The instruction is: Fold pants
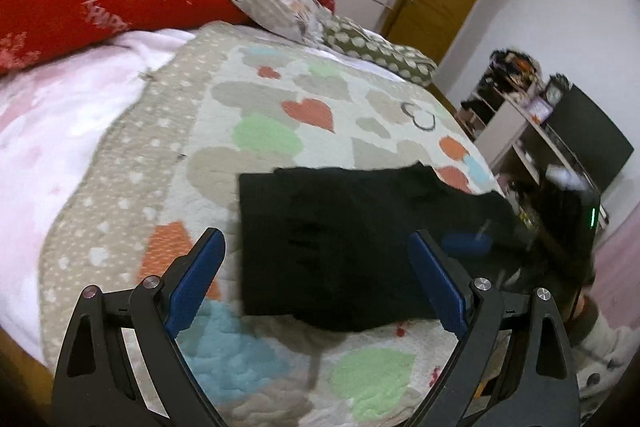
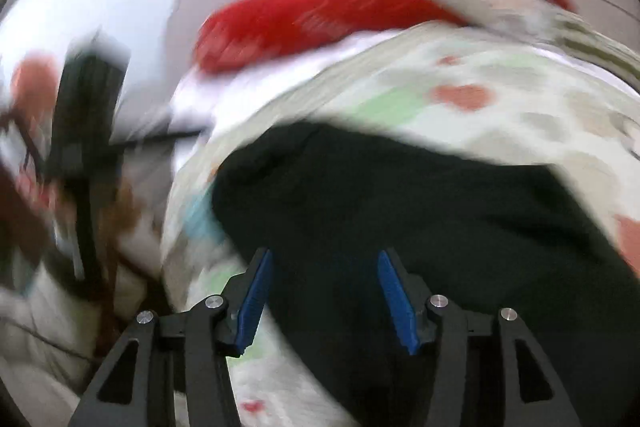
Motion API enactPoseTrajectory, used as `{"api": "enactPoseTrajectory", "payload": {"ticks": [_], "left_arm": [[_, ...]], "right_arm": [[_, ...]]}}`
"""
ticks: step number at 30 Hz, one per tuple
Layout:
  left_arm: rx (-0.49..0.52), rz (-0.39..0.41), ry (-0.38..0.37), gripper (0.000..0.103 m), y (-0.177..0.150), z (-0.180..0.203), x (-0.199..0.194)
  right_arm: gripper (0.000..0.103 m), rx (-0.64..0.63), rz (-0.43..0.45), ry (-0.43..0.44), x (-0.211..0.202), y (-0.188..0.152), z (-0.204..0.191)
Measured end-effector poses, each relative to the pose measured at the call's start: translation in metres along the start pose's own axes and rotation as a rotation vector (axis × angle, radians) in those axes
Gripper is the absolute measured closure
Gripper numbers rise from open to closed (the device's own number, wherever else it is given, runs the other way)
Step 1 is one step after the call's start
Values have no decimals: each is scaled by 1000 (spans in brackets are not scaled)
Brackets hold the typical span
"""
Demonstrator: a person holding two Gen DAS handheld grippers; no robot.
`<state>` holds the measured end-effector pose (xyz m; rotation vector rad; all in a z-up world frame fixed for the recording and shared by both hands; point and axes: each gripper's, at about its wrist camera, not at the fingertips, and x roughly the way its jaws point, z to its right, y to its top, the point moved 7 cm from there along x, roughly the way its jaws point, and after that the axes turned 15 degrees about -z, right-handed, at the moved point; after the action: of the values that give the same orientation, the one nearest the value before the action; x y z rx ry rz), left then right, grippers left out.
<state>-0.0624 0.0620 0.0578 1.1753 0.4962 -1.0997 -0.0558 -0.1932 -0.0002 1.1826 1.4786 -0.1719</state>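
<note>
Black pants: folded rectangle on the bed's heart quilt.
Left gripper: wide, empty, above the near edge.
Right gripper: part-open, pads clear.
Your step: check edges align; press flat.

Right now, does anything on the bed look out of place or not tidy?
Only a little. The folded black pants lie flat on the heart-patterned quilt, but their far right edge is uneven and stepped, not a straight line. A small dark ring-shaped object lies alone on the quilt beyond them. Nothing looks spilled or damaged.
</note>
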Motion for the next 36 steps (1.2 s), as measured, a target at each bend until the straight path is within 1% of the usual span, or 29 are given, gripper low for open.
{"api": "enactPoseTrajectory", "payload": {"ticks": [1,3,5,7,8,9,10,11,12,13,14,16,18,20,21,23,26,27,29,30,31,32,33,35,36], "left_arm": [[6,-11,8,10,1,2,5],[15,-30,31,10,2,6,15],[23,-46,45,10,4,11,23],[36,-53,55,10,5,16,28],[41,-55,55,10,6,19,31],[45,-58,53,10,7,21,34],[48,-62,56,10,8,22,37],[47,-71,68,10,9,21,43],[40,-79,80,10,10,19,48],[33,-90,90,10,12,16,53],[29,-101,95,10,13,14,58],[26,-113,110,10,16,12,64],[25,-104,137,10,21,11,63],[21,-84,128,10,26,11,59],[16,-79,120,10,27,11,58],[10,-90,123,10,28,8,63],[-13,-122,141,10,26,2,75],[-22,-134,152,10,25,1,77],[-21,-123,152,10,25,2,71],[-22,-110,147,10,26,4,65],[-22,-96,147,10,28,6,59],[-17,-77,150,10,30,9,52],[-7,-56,155,10,32,13,44],[25,-31,149,10,36,27,34],[39,-27,143,10,37,33,32]], "right_arm": [[50,62,37,-33,-12,2,22],[50,170,85,-136,-28,9,67],[50,204,96,-250,-30,18,99],[50,193,78,-300,-24,29,112],[50,181,59,-310,-16,35,116],[52,161,33,-300,-5,40,117],[66,145,13,-282,1,41,117],[76,124,-18,-265,10,41,113],[93,111,-38,-274,15,39,112],[98,98,-49,-297,20,38,113],[99,87,-44,-323,20,40,114],[100,98,-20,-336,18,48,121],[100,119,29,-342,8,63,128],[101,104,52,-408,7,75,132],[102,106,48,-425,13,80,134],[102,136,32,-396,29,84,140],[102,193,-6,-386,44,79,150],[102,213,6,-361,38,76,149],[100,224,59,-326,17,70,143],[94,225,79,-325,3,64,140],[77,226,89,-332,-10,57,138],[67,233,98,-332,-26,47,138],[52,252,111,-325,-42,35,140],[52,305,142,-324,-73,9,147],[52,337,153,-339,-88,-6,153]]}}
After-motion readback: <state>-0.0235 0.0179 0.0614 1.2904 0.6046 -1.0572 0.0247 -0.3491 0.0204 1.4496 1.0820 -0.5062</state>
